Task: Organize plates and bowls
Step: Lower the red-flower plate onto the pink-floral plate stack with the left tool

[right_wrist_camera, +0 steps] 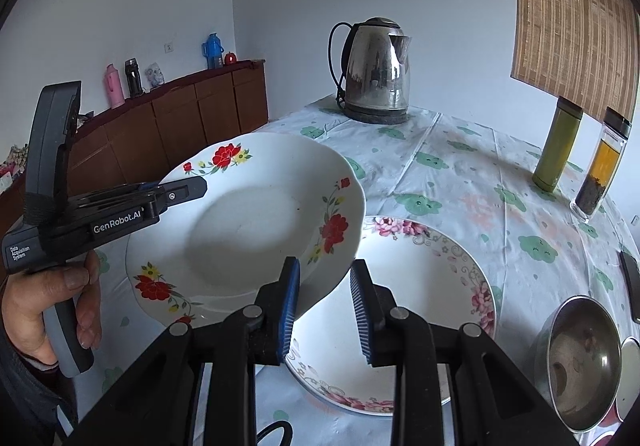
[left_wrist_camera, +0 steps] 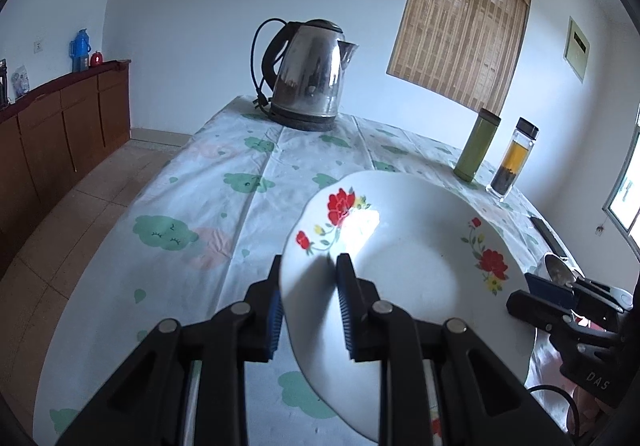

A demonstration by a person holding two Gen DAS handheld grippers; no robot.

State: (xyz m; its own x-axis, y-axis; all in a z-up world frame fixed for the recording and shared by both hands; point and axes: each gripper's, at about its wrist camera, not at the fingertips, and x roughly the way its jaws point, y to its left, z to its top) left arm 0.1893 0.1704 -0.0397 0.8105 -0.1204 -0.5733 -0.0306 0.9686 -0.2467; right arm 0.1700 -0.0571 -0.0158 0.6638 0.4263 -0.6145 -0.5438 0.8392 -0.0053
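We hold the red-flowered plate [right_wrist_camera: 248, 222] by opposite rims, left gripper [left_wrist_camera: 306, 310] and right gripper [right_wrist_camera: 324, 310] both clamped narrowly on it, above the pink-flowered plate [right_wrist_camera: 432, 286].

A cloth-covered table [right_wrist_camera: 460, 174] bears a kettle [right_wrist_camera: 378, 70], pink-flowered plate [right_wrist_camera: 424, 286], steel bowl [right_wrist_camera: 580, 362], two bottles [right_wrist_camera: 558, 144]

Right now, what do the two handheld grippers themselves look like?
Both are black, with blue ribbed pads on the fingers and silver pivot pins. The left gripper has a dark grey body printed "GenRobot.AI" and "Data Acquisition System" in white, above a lighter grey handle. The right gripper shows "DAS" lettering, with a black cable below it.
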